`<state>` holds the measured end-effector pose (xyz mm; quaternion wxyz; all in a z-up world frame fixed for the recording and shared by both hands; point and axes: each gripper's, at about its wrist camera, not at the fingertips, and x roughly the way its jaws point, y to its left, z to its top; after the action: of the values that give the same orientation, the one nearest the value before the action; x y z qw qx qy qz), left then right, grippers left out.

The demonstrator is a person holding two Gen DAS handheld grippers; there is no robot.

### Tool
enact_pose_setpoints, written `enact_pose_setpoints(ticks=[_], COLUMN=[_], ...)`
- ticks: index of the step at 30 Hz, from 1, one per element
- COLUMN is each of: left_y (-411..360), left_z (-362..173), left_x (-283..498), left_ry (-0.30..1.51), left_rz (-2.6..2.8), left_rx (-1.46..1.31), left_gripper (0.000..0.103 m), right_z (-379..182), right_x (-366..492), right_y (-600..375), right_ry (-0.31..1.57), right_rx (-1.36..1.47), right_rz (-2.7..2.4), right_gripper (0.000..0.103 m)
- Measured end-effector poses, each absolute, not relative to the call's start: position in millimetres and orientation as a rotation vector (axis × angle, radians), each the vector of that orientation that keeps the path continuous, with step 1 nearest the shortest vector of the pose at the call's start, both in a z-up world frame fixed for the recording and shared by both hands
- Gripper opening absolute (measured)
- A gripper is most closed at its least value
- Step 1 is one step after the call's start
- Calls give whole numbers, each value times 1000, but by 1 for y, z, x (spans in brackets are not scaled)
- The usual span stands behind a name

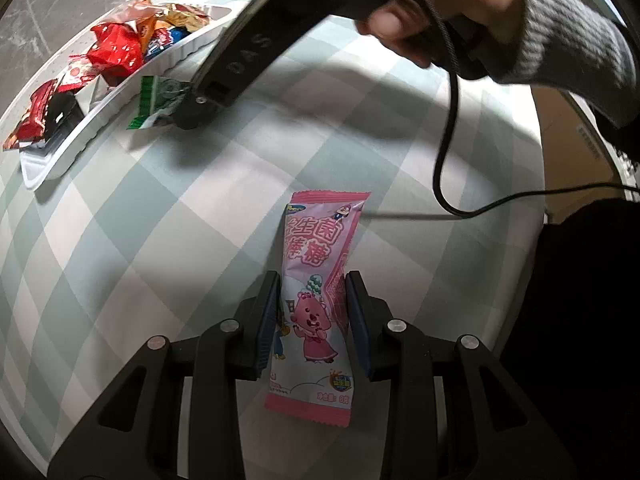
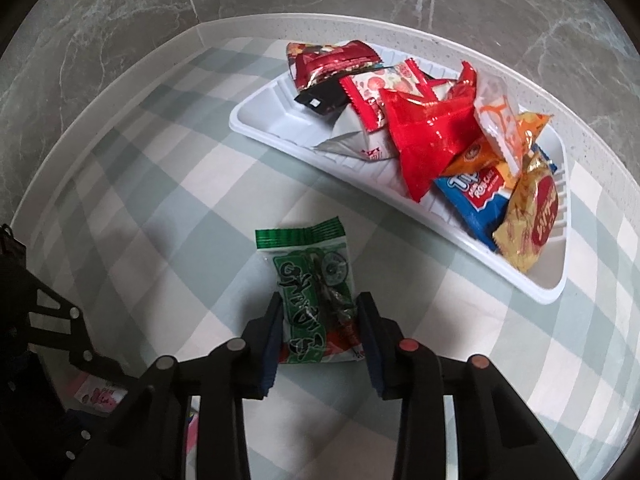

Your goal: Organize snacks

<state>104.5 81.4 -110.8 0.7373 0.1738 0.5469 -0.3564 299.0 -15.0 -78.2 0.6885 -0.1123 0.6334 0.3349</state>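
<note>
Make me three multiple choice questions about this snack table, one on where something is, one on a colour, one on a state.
1. Where does the green packet lie?
A. in the white tray
B. on the checked cloth beside the tray
C. on the floor

2. What colour is the packet between the left gripper's fingers?
A. pink
B. blue
C. yellow

3. What state is the white tray in?
A. empty
B. upside down
C. holding several snack packets

Answers:
1. B: it rests on the cloth, outside the tray's rim.
2. A: its wrapper is pink with a cartoon figure.
3. C: red, orange and blue packets are piled in it.
</note>
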Motion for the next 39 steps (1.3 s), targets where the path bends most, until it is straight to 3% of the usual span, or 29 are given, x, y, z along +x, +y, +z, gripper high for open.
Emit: enact_pose_setpoints(ticks=[11, 14, 22, 26, 27, 30, 34, 36, 39], left_y=[105, 110, 106, 98, 97, 95, 90, 88, 84], left_z=[-103, -102, -101, -109, -110, -112, -115, -116, -118], left_x=[113, 114, 114, 117, 118, 118, 118, 115, 115], left_ry=[1198, 1190, 1198, 1215, 1216, 1217, 1218, 1214, 1210], left_rz=[-745, -736, -764, -743, -740, -742, -745, -740, -742], left_rx=[297, 281, 302, 343, 348, 355, 373, 384, 394], left_gripper=[31, 31, 31, 31, 31, 31, 34, 43, 43], right_z=[-67, -64, -65, -69, -69, -66, -62, -63, -68], right_x=[292, 293, 289, 288, 288, 289, 292, 295, 298], right_y=[-38, -43, -45, -43, -43, -43, -45, -47, -48], right_ry=[1429, 1434, 1444, 1447, 1441, 1425, 1393, 1395, 1407], right_rx=[-128, -81, -108, -122, -129, -132, -160, -170, -174], right_rz=[734, 738, 727, 717, 710, 707, 687, 675, 675], right_gripper=[35, 26, 27, 35, 41, 45, 67, 67, 68])
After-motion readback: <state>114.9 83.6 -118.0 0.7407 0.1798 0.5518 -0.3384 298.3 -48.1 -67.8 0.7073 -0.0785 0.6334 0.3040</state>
